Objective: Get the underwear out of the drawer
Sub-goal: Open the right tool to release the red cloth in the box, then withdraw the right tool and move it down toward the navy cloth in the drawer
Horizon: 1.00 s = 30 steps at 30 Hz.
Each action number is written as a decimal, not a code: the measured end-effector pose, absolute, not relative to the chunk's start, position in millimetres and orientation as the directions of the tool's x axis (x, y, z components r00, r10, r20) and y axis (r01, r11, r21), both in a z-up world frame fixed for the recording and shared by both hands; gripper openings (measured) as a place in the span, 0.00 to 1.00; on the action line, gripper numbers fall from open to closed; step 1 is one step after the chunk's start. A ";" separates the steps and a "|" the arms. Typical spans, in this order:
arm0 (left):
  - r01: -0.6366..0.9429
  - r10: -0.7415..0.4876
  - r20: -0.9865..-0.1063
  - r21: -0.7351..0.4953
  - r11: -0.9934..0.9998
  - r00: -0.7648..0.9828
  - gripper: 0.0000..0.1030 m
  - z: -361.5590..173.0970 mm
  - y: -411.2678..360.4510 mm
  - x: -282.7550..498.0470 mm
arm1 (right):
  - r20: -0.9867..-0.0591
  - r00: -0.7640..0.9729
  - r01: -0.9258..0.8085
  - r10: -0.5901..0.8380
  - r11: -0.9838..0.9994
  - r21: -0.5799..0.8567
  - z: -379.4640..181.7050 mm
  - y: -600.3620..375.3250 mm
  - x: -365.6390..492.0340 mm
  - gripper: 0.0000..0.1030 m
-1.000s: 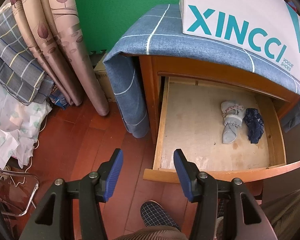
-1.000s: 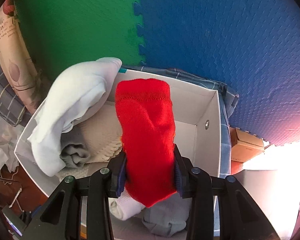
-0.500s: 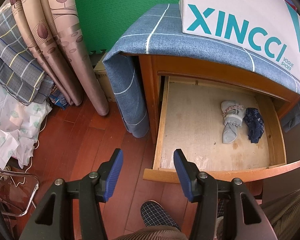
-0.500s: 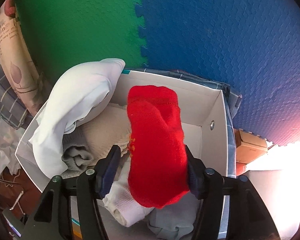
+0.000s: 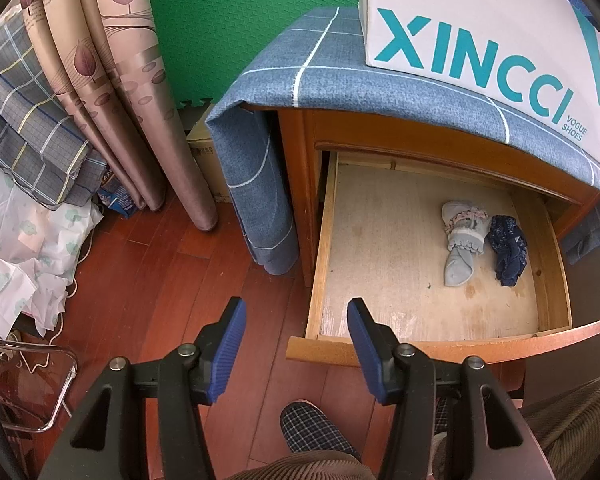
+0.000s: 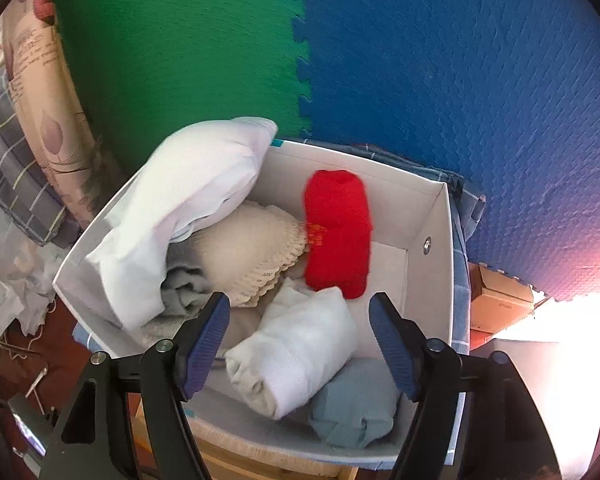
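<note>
The wooden drawer [image 5: 318, 240] stands pulled open in the left wrist view. Inside it lie a pale grey-blue garment with a frilled band [image 5: 460, 240] and a dark navy patterned one [image 5: 508, 250], side by side at the right. My left gripper [image 5: 296, 320] hangs open and empty above the floor by the drawer's front left corner. In the right wrist view a red garment [image 6: 338, 236] lies in the white box [image 6: 436, 276], free of my pads. My right gripper [image 6: 300, 322] is over the box, its jaws opening, nothing between them.
The box also holds a white folded cloth [image 6: 188, 204], a cream knit piece [image 6: 244, 252], a white roll [image 6: 300, 352] and a grey-blue bundle [image 6: 356, 404]. A blue checked cloth [image 5: 340, 76] covers the cabinet top. Curtains [image 5: 132, 92] hang left; a person's slipper [image 5: 312, 428] is below.
My right gripper opened and let go of the red garment, which dropped into the box. The gripper drew back slightly. The left gripper and the drawer look the same.
</note>
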<state>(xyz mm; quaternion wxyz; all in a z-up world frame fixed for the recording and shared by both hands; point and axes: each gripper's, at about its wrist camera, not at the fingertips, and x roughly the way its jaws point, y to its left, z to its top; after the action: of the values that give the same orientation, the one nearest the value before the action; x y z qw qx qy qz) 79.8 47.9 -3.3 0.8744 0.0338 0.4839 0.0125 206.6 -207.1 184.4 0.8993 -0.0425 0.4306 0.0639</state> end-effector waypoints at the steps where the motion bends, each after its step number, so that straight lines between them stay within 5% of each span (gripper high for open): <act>1: 0.010 0.054 -0.845 0.071 0.997 0.532 0.52 -3.2 48.1 79.8 | -0.777 0.624 -0.159 0.084 0.987 -0.021 186.6 -206.6 202.0 0.67; 14: 0.005 0.050 -0.846 0.062 0.998 0.531 0.52 -5.2 45.2 79.1 | -0.750 0.646 -0.282 0.141 0.958 -0.062 192.5 -206.5 111.0 0.67; 30: -0.030 0.035 -0.843 0.023 0.999 0.537 0.52 -2.5 55.1 77.0 | -0.923 0.383 -0.408 0.045 0.904 -0.125 21.9 -216.1 88.4 0.55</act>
<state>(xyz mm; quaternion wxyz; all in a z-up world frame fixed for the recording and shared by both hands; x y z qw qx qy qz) 77.0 55.1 -2.5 0.8768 0.0028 0.4805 0.0185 88.4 -216.1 21.9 0.8142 -0.1688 0.5378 0.1391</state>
